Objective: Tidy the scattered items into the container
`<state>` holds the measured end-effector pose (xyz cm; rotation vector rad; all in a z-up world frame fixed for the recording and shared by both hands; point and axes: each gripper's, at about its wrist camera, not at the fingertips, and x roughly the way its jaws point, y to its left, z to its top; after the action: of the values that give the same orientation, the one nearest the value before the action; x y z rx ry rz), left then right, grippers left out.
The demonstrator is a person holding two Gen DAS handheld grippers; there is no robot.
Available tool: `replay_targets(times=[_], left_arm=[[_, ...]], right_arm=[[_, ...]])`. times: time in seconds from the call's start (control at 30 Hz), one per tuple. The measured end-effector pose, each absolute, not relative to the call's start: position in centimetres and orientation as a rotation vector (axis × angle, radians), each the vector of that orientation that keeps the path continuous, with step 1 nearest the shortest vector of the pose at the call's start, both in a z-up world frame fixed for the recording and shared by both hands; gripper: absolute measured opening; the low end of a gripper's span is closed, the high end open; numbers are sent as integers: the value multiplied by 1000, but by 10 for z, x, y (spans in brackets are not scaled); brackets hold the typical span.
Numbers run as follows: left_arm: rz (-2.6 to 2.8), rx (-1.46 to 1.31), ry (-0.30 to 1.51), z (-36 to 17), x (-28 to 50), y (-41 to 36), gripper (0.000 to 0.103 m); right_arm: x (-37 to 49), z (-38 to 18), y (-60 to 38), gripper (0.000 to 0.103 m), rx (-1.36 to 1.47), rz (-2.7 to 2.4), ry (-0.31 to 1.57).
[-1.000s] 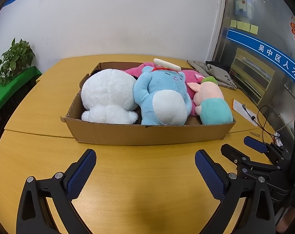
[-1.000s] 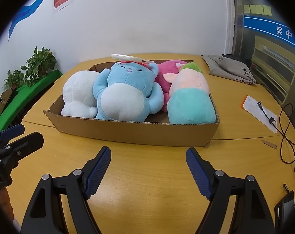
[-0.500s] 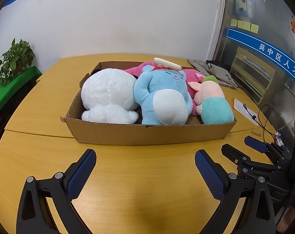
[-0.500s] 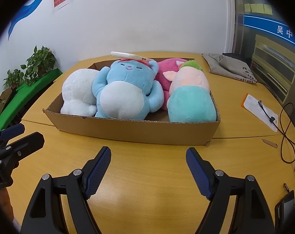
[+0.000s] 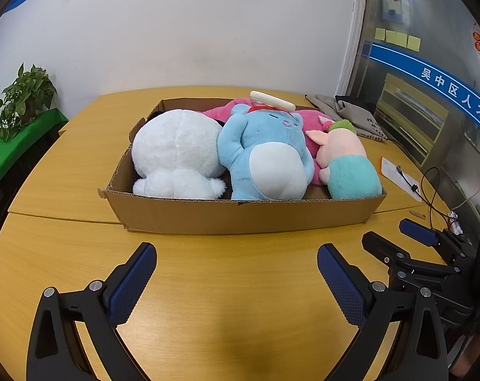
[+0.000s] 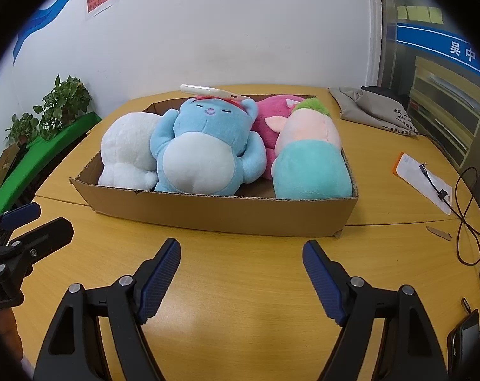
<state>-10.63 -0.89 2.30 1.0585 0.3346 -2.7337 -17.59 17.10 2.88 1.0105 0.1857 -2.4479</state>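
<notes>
Nothing moved; both tongs, left tongs (image 5: 236, 273) and right tongs (image 6: 241, 270), released; plush toys (image 5: 265, 155) ahead, boxed (image 5: 240, 219); task looks done.

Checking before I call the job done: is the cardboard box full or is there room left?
Nearly full. The cardboard box holds white, blue, pink and teal plush toys packed side by side.

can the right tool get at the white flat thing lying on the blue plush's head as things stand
Probably yes. The right tool is open and empty, in front of the cardboard box. The white flat thing lies exposed on top of the blue plush, nothing covering it. The tool would need to rise over the box's front wall and the plush.
</notes>
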Motion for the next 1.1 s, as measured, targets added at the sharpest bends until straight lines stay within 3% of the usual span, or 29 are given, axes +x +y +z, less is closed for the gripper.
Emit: replay_targets(times=[0.9,1.1], left_arm=[[-2723,1040,340,24,-102,-8,103],[-2757,1076,438,23,-101,-10,102]], right_arm=[[-174,31,176,79,1002,-2456,175],[-175,32,178,79,998,-2461,169]])
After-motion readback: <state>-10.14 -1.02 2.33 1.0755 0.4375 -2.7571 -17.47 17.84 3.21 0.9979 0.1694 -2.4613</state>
